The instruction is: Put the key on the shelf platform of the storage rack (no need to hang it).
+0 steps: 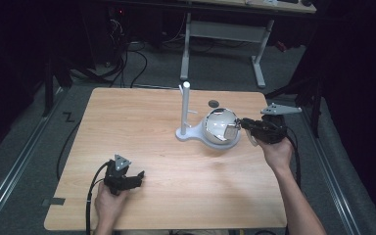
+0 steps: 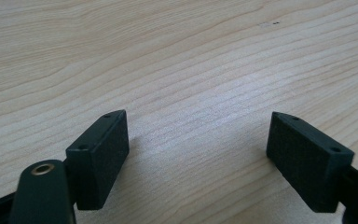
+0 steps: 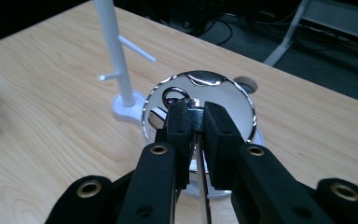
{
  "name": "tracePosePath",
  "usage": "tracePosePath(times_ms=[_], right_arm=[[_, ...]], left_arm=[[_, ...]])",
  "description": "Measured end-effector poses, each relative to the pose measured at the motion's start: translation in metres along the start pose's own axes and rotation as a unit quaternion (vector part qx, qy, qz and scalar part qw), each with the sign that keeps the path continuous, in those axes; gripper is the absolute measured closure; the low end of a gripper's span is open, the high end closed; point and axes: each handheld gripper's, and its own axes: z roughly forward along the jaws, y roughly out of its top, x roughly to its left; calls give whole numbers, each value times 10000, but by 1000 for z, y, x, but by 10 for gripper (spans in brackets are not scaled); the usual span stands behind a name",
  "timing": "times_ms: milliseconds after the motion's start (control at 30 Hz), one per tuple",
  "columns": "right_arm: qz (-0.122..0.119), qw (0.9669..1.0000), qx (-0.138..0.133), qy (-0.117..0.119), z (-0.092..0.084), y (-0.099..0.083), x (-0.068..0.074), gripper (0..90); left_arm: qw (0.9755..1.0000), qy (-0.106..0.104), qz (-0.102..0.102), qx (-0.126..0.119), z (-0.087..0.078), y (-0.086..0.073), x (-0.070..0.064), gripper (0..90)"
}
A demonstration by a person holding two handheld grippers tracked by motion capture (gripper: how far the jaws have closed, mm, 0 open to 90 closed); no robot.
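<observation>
A shiny metal bowl (image 1: 216,119) (image 3: 223,95) sits on the white base of a peg stand (image 1: 186,105) (image 3: 115,56) right of the table's middle. My right gripper (image 1: 240,125) (image 3: 196,126) reaches over the bowl from the right, shut on a small flat metal piece with a ring (image 1: 231,131) (image 3: 182,95) at its top. The ring hangs above the bowl's inside. My left gripper (image 1: 138,177) (image 2: 198,154) rests low over the near left of the wooden table (image 1: 142,127), jaws wide open with only bare wood between them.
A round cable hole (image 1: 214,103) (image 3: 246,85) lies in the tabletop just behind the bowl. The stand has short side pegs (image 3: 137,49). A desk frame and cables stand on the floor beyond the table's far edge.
</observation>
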Motion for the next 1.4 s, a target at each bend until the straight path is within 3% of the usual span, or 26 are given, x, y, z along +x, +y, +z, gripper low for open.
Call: tracePosePath(times_ms=[800,1267,1400], right_arm=[[223,9990,362,-164,39,4,-12,820],[376,9979,516,-71,62,2,-13,820],[555,9974,465,26,65,1,-16,820]], left_arm=[[10000,1,-1,-1,0,0,0,213],[10000,1,1,0,0,0,0,213],[10000,1,0,0,0,0,0,213]])
